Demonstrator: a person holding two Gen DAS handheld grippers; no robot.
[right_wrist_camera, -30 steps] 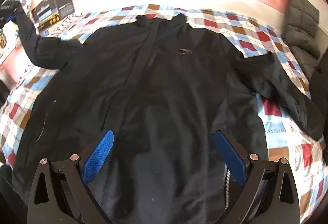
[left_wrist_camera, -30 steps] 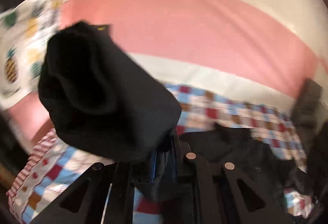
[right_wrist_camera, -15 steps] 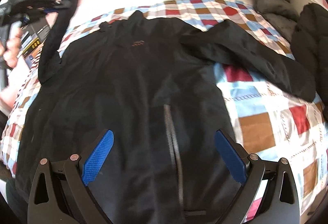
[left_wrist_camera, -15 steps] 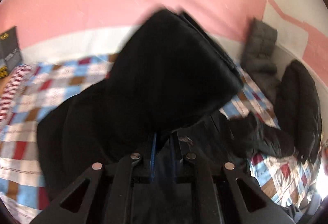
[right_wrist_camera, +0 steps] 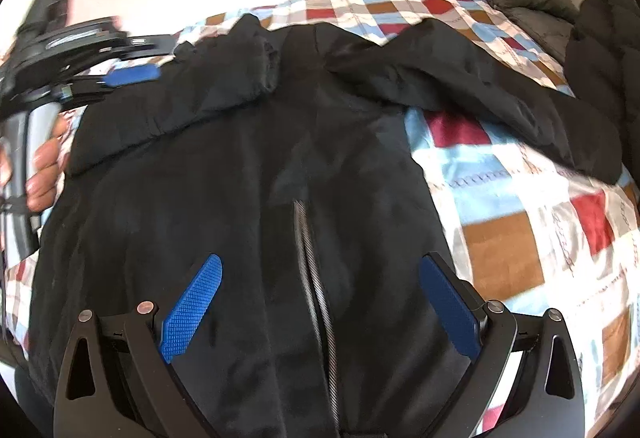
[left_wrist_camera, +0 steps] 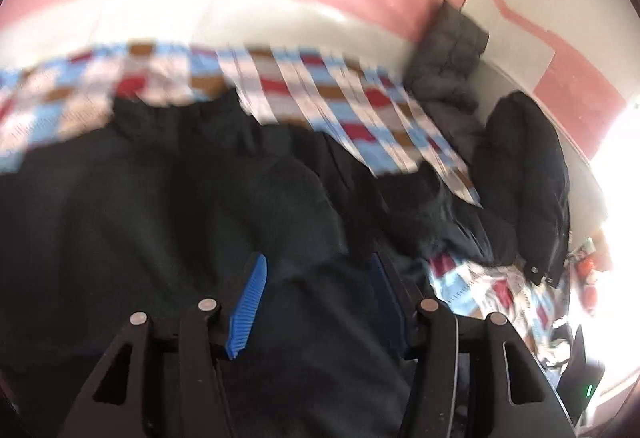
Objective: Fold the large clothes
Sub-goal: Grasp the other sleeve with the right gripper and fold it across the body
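- The left tool [left_wrist_camera: 316,302] has its jaws opening over the jacket [right_wrist_camera: 248,197]; nothing is pinched between them, and one sleeve [right_wrist_camera: 180,105] lies just ahead, folded across the chest.
- The right tool [right_wrist_camera: 320,302] hangs with jaws wide apart and empty above the zip [right_wrist_camera: 316,278], low on the jacket.
- The jacket lies front up on the checked bed [right_wrist_camera: 520,230]; the other sleeve [right_wrist_camera: 480,89] is spread outward over the cover.
- Judged step: first sleeve laid in and being let go. Next would be the spread sleeve, which calls for a pinch near its cuff and a carry across the chest.
- Room: open cover beside that sleeve; two dark coats [right_wrist_camera: 600,49] crowd the far corner by the wall, so the cuff end is tighter.
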